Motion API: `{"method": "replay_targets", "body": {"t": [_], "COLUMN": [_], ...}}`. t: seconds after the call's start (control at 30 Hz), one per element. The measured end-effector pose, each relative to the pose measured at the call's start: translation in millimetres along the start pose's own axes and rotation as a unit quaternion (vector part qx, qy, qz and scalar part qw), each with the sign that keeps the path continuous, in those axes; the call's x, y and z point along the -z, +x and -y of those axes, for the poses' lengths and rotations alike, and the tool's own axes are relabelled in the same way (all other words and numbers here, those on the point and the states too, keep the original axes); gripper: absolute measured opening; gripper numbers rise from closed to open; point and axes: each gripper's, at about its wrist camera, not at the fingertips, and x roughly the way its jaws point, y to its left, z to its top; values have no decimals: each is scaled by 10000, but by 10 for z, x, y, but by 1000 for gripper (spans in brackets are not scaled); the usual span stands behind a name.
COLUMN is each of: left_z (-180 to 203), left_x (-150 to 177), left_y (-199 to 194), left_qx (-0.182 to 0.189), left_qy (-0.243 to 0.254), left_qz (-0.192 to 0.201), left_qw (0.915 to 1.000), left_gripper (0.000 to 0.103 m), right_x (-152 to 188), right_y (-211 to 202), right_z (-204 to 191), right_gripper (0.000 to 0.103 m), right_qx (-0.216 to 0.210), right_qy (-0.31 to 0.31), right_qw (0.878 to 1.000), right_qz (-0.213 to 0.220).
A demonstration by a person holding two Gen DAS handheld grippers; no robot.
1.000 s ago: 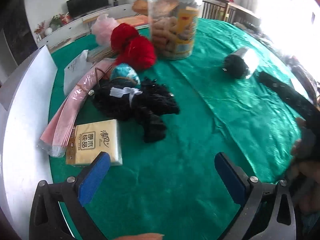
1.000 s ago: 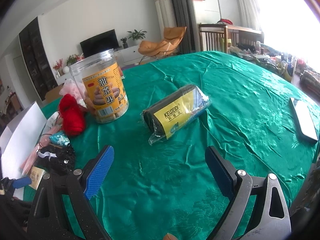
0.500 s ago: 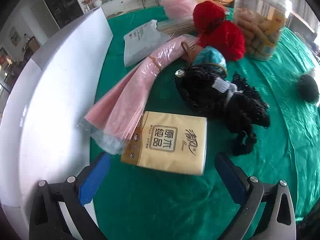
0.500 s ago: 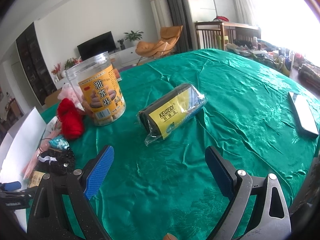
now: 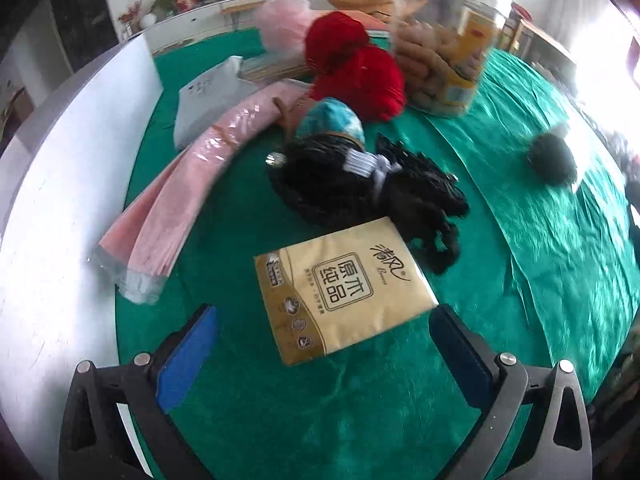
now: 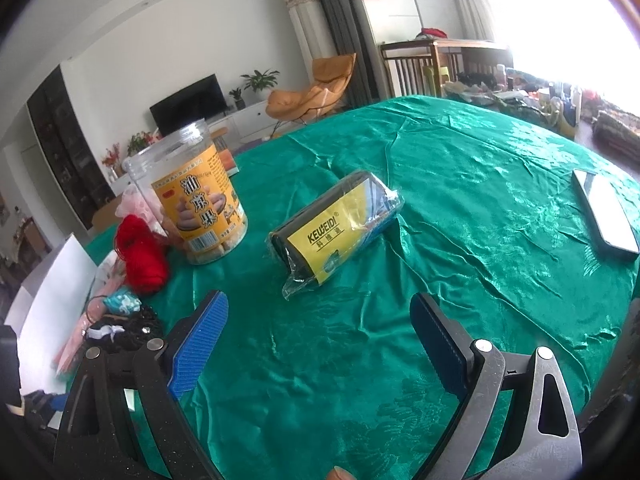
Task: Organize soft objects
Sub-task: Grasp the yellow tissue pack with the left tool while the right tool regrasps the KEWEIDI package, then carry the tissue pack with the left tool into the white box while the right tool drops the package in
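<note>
My left gripper (image 5: 324,344) is open just above the green cloth, with a tan tissue pack (image 5: 344,288) lying right in front of its blue pads. Behind the pack sits a black yarn bundle (image 5: 360,188) with a white tie, a teal ball (image 5: 332,124), red yarn (image 5: 356,72) and a pink wrapped cloth roll (image 5: 188,192). My right gripper (image 6: 320,336) is open over bare cloth. Ahead of it lies a wrapped black roll (image 6: 332,228) with a yellow label. The red yarn (image 6: 142,252) and black bundle (image 6: 124,332) show at its left.
A clear snack jar (image 5: 440,40) (image 6: 192,196) stands behind the red yarn. A white box wall (image 5: 60,184) lines the table's left side. A white plastic bag (image 5: 208,100) and a pink puff (image 5: 284,24) lie at the back. A phone (image 6: 604,212) lies at the right.
My left gripper has swung left and come closer over the tissue pack, which now lies centred between its fingers. The right gripper has held nearly still.
</note>
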Motion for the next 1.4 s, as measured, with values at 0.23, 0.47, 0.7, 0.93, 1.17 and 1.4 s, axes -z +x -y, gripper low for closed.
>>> {"method": "replay_targets", "body": {"t": [0.23, 0.47, 0.7, 0.93, 1.17, 1.4], "left_z": [220, 211, -12, 62, 221, 272], "left_x": [-99, 33, -334, -183, -131, -164], "left_y": [245, -114, -234, 59, 1, 220], "left_qx": [-482, 61, -247, 848, 228, 12], "left_qy": [257, 450, 237, 470, 1102, 869], "left_qz": [-96, -67, 280, -862, -593, -1207], "left_qw": [9985, 9989, 9990, 9916, 9919, 9889], "left_gripper": [103, 103, 103, 103, 103, 98], "right_x": [-196, -801, -819, -882, -911, -764], "right_y": [128, 1083, 1550, 1141, 745, 819], "right_z": [325, 338, 292, 534, 675, 641], "right_gripper": [94, 94, 77, 63, 63, 63], "right_qx": [-431, -26, 184, -104, -148, -131], "right_qy": [850, 1227, 916, 314, -426, -296], "right_qw": [9950, 9754, 9690, 9620, 9601, 9589], "right_qz": [-292, -1830, -2288, -2709, -2761, -2820]}}
